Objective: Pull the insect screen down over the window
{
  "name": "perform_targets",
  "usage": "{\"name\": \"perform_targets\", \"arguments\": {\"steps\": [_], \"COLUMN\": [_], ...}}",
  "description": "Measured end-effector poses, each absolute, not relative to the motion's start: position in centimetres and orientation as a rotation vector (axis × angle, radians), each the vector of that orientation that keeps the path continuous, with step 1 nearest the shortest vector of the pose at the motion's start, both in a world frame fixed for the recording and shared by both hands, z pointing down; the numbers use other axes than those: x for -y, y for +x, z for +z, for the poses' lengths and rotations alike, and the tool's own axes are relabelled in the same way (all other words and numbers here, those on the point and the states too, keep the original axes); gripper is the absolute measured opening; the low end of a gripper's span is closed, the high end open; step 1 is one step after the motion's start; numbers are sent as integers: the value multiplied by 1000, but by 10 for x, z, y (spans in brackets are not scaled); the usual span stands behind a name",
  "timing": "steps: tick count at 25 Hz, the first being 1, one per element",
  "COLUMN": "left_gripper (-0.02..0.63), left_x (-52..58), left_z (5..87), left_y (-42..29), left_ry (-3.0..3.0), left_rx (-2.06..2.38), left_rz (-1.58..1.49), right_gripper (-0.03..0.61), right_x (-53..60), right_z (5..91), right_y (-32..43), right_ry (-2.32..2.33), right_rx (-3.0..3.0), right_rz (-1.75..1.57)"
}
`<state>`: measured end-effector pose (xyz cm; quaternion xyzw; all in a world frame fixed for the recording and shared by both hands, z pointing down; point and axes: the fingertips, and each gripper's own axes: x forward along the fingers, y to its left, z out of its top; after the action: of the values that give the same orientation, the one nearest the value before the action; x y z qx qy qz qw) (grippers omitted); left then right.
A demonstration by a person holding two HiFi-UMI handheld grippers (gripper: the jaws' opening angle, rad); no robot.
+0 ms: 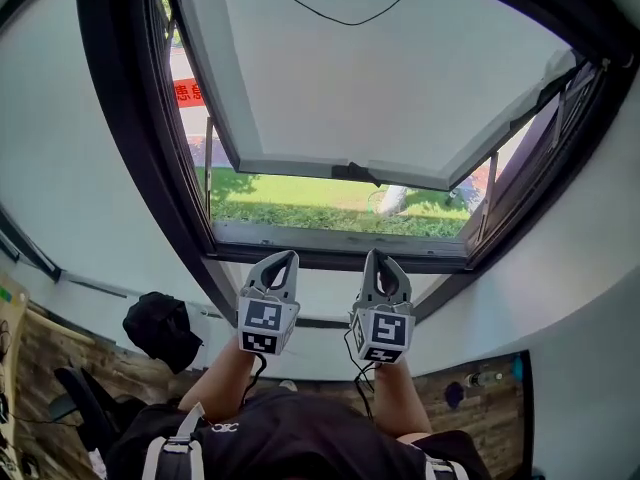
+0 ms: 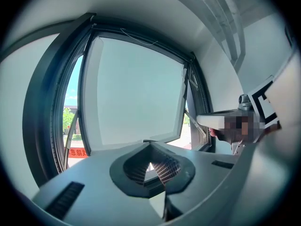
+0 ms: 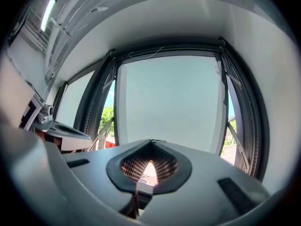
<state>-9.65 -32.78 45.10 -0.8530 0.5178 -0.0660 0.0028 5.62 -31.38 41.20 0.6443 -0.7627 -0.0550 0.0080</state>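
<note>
I count two grippers, the left gripper (image 1: 283,260) and the right gripper (image 1: 377,258), and two marker cubes (image 1: 264,326), one on each. There is one window (image 1: 130,168) with one sash (image 1: 380,68) swung outward, and two metal stays (image 1: 208,163), one at each side. Outside I see one red sign (image 1: 188,93) and one tree trunk (image 1: 395,198). One thin cable (image 1: 340,13) crosses the pane, and one black bundle (image 1: 160,328) lies on the floor
</note>
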Motion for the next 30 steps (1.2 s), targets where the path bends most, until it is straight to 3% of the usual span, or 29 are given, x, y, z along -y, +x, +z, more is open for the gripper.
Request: {"name": "perform_targets", "arguments": {"steps": [13,20,30], "left_gripper": [14,14,15], "left_x": [405,425,432], "left_z": [440,439,433], "left_y": [-74,-63,-62], "left_ry": [-2597,-2420,-1835], "left_rx": [-1731,-1674,-1391], "left_rz": [-175,-379,-791], "right_gripper": [5,5,12], "right_x": [393,399,398], "right_z": [393,403,412], "right_y": [95,126,134], "right_ry": [1935,1946,1553], "right_rx": [2418,2365,1700], "right_rz": [-256,-273,-1018]}}
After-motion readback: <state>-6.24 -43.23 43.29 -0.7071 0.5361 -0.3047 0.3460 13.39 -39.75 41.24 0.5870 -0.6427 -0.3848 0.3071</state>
